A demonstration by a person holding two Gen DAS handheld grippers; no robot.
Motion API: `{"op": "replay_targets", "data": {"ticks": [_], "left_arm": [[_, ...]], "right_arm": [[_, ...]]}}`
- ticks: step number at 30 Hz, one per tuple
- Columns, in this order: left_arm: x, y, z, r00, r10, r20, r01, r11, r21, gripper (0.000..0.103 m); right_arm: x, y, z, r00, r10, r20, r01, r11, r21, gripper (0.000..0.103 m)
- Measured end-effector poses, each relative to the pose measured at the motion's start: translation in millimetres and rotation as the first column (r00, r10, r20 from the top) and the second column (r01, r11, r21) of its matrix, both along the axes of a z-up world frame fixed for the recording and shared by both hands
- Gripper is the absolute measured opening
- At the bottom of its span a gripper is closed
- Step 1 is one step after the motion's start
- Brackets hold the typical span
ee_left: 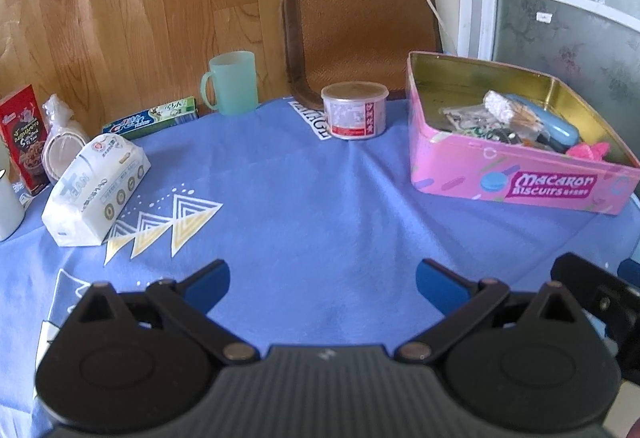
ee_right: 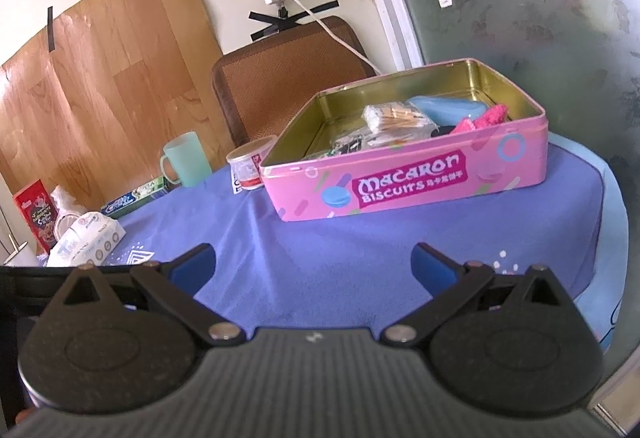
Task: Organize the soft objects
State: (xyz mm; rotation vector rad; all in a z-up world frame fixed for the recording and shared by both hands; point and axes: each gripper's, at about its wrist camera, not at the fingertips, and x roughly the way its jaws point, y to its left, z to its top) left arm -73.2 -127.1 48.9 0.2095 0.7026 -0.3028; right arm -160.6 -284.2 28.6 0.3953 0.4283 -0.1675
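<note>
Two tongs [ee_left: 322,283] [ee_right: 313,264] (gaping), tissue pack [ee_left: 94,187] apart.

The left gripper [ee_left: 322,280] hangs over a blue cloth [ee_left: 304,206] with its blue fingers [ee_left: 212,284] wide apart and nothing between them. A white tissue pack [ee_left: 94,190] lies on the left. A pink tin [ee_left: 520,178] full of small things sits on the right. A round tub [ee_left: 354,110] and a green cup [ee_left: 232,82] stand at the back, and a toothpaste box [ee_left: 152,118] lies near the cup.
</note>
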Motion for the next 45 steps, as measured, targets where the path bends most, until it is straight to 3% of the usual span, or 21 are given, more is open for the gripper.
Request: {"op": "replay_targets", "data": {"ticks": [10, 45], "left_arm": [[5, -4, -6, 1.0, -0.005, 0.023, 0.003, 0.999, 0.051, 0.103], [9, -11, -21, 1.0, -0.019, -0.015, 0.02, 0.997, 0.073, 0.103]], "right_arm": [[10, -4, -5, 1.0, 0.004, -0.017, -0.004, 1.0, 0.011, 0.103], [16, -6, -14, 0.999, 0.013, -0.04, -0.012, 0.999, 0.033, 0.103]]}}
